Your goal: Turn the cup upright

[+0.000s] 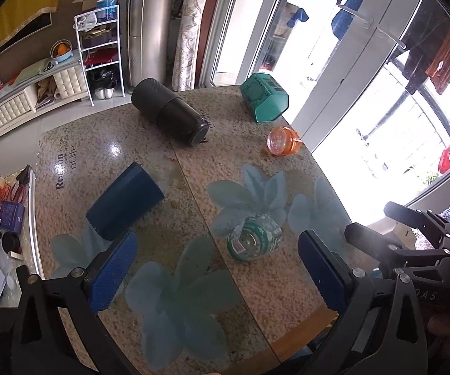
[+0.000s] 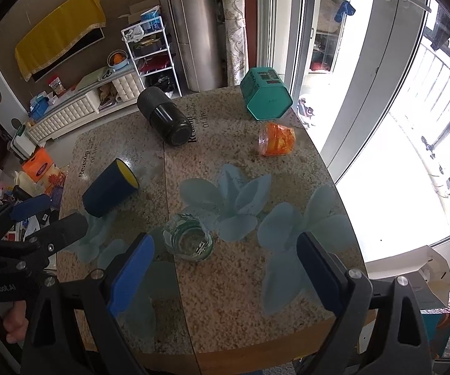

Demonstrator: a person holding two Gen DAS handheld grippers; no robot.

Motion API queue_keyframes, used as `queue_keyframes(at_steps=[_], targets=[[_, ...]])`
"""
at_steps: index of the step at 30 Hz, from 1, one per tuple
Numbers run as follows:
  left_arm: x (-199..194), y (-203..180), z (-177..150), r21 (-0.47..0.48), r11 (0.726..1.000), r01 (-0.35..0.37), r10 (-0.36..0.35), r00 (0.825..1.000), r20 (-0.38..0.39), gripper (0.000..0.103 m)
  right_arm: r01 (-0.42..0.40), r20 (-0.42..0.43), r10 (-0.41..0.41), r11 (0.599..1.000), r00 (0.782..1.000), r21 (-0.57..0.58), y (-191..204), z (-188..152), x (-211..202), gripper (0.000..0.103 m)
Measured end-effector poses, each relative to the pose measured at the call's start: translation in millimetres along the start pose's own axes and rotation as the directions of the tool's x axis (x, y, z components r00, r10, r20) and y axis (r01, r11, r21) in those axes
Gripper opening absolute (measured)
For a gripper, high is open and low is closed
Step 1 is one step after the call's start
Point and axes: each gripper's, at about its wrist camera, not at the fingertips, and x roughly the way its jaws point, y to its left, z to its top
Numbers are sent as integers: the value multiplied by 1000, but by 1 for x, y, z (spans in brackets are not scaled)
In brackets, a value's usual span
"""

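The cup to flip looks like the clear glass cup (image 2: 190, 240) w/ green print, lying on its side near the table's (image 2: 287, 162) mid-front, on the flower pattern; mouth faces my right cam, base faces my left cam (image 1: 254, 241). My left gripper (image 1: 217, 273) is spread wide, holding nothing; right gripper (image 2: 223, 278) also wide, empty, w/ the glass just beyond its blue pads (image 2: 131, 276). Navy cup (image 2: 111, 187) w/ yellow inside lies well left, black flask (image 2: 165, 115) and teal tin (image 2: 267, 93) at the far edge, orange cup (image 2: 277, 140) near the right edge. Bare tabletop around the glass.
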Motion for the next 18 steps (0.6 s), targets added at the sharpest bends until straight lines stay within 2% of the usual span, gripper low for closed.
queue_keyframes(at_steps=[18], targets=[[-3,-2,-1,4,1000,-4,4,1000,22,103,-5,16,6,1000,1000,-17,3,0,-8,93]])
